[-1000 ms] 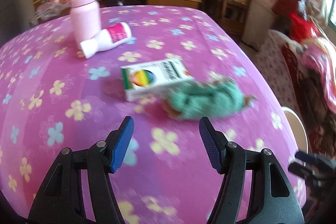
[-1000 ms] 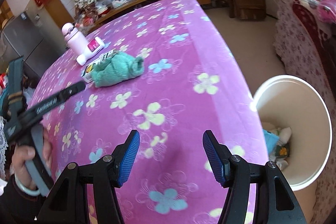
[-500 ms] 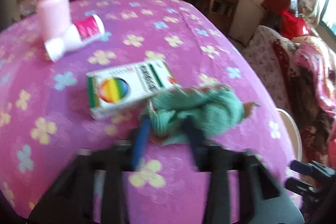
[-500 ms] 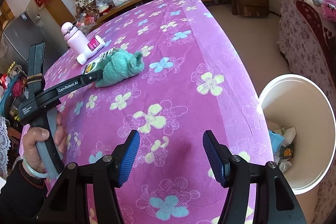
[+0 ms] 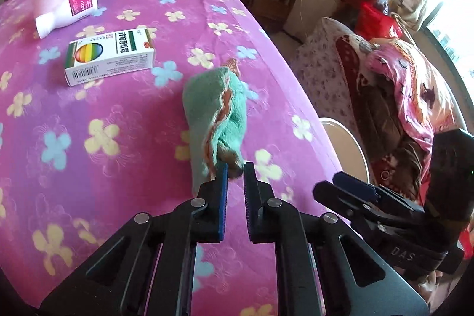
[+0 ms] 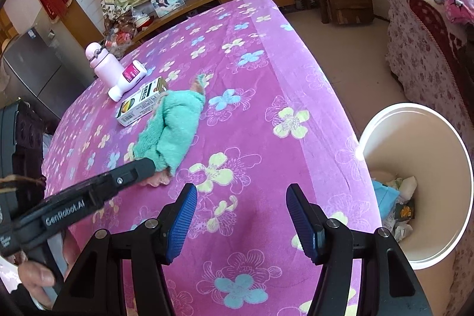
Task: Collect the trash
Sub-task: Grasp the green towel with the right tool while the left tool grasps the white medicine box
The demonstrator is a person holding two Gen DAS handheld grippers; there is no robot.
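Left tongs (image 5: 235,168) clenched on the near tip of the green cloth (image 5: 214,111); the rest lies on the surface near its right edge. Right tongs (image 6: 238,215) released, idle. Grip looks thin: I judge the cloth may slip on lifting, or drag the medicine box (image 5: 109,59). Bin (image 6: 420,138) waits below the right edge.

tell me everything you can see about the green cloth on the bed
The green cloth is a fuzzy mint-green fabric, terry-like, with an orange-pink trimmed edge running along its folds. It is bunched into a long, stretched roll on the purple flowered cover. The left hand-held gripper is shut on its near end. Its far end lies close beside the white medicine box; whether they touch is unclear.
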